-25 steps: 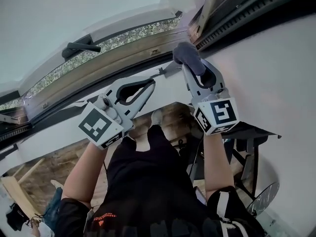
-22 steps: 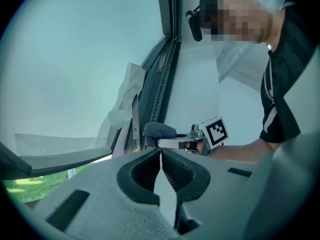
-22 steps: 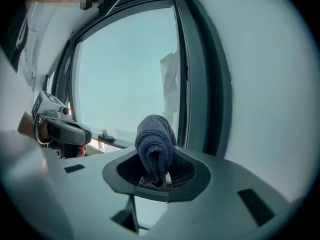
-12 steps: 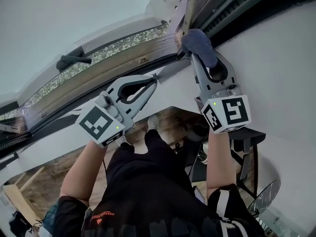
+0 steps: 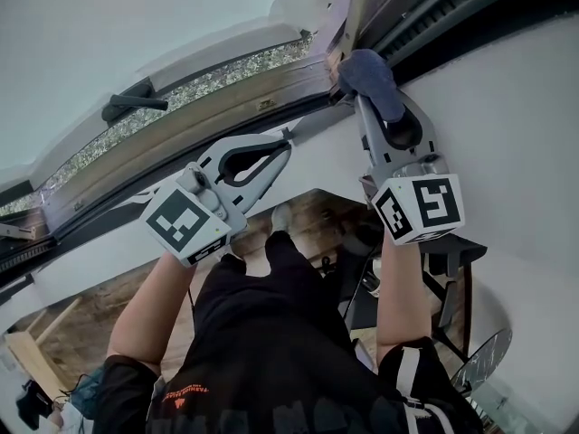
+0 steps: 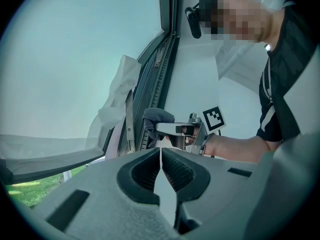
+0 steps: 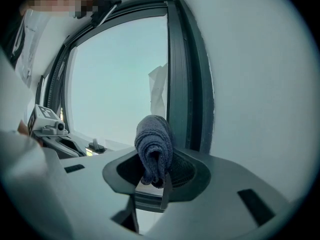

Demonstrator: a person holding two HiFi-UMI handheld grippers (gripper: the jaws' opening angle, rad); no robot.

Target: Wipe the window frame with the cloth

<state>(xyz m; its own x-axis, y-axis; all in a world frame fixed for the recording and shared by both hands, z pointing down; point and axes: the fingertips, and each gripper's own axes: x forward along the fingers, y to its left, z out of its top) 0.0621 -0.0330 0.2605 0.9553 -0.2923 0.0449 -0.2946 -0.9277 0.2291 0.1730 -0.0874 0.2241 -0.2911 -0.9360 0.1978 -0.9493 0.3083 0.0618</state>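
right gripper [image 5: 368,87]: fingers closed on a dark blue-grey cloth [image 5: 369,72]. in the right gripper view the cloth sits folded and bunched between the fingers, bulging out past the tips. the marker cube [image 5: 420,208] faces the head camera.

cloth position: at the corner of the window frame [image 7: 182,84], where the lower rail meets the upright rail. from the head view it looks pressed against the frame, but contact is not certain at this angle.

left gripper [image 5: 286,145]: fingers shut together, tips meeting, nothing between them. it is held just below the frame's lower rail, in front of the white wall [image 5: 507,134], to the left of the right gripper and apart from it.

other notes: black window handle [image 5: 132,103] on the lower rail, well to the left of the cloth. white sheet [image 6: 118,104] hangs at the frame beside the corner. pale glass [image 5: 109,25] fills the opening. the person's black clothing [image 5: 271,351] is below both arms.
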